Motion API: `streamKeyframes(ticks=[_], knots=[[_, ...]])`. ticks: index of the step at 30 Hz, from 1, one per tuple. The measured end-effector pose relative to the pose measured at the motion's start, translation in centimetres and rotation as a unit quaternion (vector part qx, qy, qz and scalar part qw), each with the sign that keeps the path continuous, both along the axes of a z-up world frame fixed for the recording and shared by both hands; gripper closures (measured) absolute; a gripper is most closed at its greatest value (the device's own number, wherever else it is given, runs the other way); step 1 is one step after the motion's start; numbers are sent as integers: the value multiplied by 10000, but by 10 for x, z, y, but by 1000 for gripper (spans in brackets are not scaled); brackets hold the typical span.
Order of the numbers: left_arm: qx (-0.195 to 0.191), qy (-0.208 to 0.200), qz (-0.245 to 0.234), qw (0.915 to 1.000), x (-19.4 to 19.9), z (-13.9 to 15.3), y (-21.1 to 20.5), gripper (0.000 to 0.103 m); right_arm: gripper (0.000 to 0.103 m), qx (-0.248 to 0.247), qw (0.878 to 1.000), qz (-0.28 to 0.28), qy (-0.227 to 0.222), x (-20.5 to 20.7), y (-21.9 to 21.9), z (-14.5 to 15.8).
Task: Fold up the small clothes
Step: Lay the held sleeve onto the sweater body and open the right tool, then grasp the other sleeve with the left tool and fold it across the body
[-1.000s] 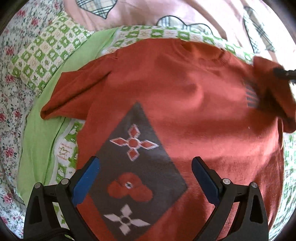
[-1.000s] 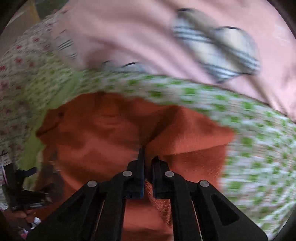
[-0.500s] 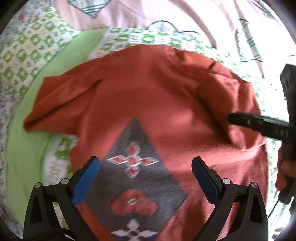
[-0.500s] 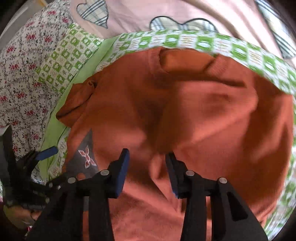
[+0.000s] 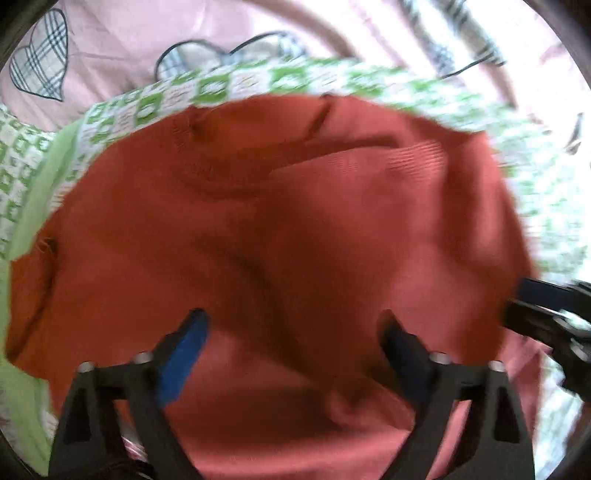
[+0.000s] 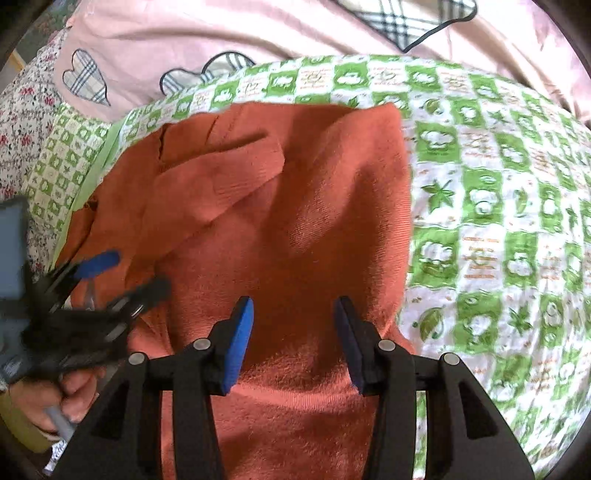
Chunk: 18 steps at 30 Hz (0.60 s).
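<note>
A small rust-orange sweater (image 5: 295,236) lies on a green-and-white checked cloth (image 6: 498,221). Its right side and sleeve (image 6: 221,177) are folded over the body, so the printed front is covered. My left gripper (image 5: 291,332) is open and empty, low over the sweater's middle. My right gripper (image 6: 293,317) is open and empty above the folded right half (image 6: 314,229). The left gripper also shows, blurred, at the left of the right wrist view (image 6: 92,291), and the right gripper at the right edge of the left wrist view (image 5: 546,310).
A pink quilt with plaid hearts (image 6: 258,33) lies behind the checked cloth. A floral sheet (image 6: 18,122) is at the far left. A plain green strip (image 5: 33,206) borders the sweater's left sleeve.
My right gripper let go of the sleeve and opened after laying the right side over the body. My left gripper moved up over the sweater; the printed diamond is now hidden.
</note>
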<state>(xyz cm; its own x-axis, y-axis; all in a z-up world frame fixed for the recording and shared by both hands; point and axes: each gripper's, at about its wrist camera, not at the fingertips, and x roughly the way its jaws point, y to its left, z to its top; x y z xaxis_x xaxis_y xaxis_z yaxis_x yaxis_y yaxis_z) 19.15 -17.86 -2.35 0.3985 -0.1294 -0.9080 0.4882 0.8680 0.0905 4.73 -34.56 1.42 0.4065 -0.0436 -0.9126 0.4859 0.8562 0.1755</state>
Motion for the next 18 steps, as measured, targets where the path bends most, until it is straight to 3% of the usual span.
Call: streamKeyframes(ticks=[1, 2, 4, 7, 9, 12, 18], knots=[[166, -37, 148, 9997, 7, -4, 8, 22, 55, -2, 10000, 52, 40, 1, 0, -3], [99, 7, 339, 9994, 14, -5, 26, 18, 55, 14, 9999, 87, 58, 1, 0, -6], [-297, 164, 683, 9971, 22, -1, 69, 15, 55, 102, 9998, 133, 74, 1, 1, -12], [-520, 268, 1291, 9899, 25, 4, 134, 15, 55, 158, 9996, 181, 120, -3, 1, -20], [-981, 498, 1631, 9804, 22, 8, 169, 15, 55, 145, 9996, 168, 150, -5, 2, -23], [-1238, 605, 1708, 9756, 16, 14, 180, 15, 55, 111, 9996, 148, 204, -6, 1, -28], [-1213, 481, 1380, 9818, 15, 18, 140, 14, 55, 49, 9997, 237, 53, 3, 7, -18]])
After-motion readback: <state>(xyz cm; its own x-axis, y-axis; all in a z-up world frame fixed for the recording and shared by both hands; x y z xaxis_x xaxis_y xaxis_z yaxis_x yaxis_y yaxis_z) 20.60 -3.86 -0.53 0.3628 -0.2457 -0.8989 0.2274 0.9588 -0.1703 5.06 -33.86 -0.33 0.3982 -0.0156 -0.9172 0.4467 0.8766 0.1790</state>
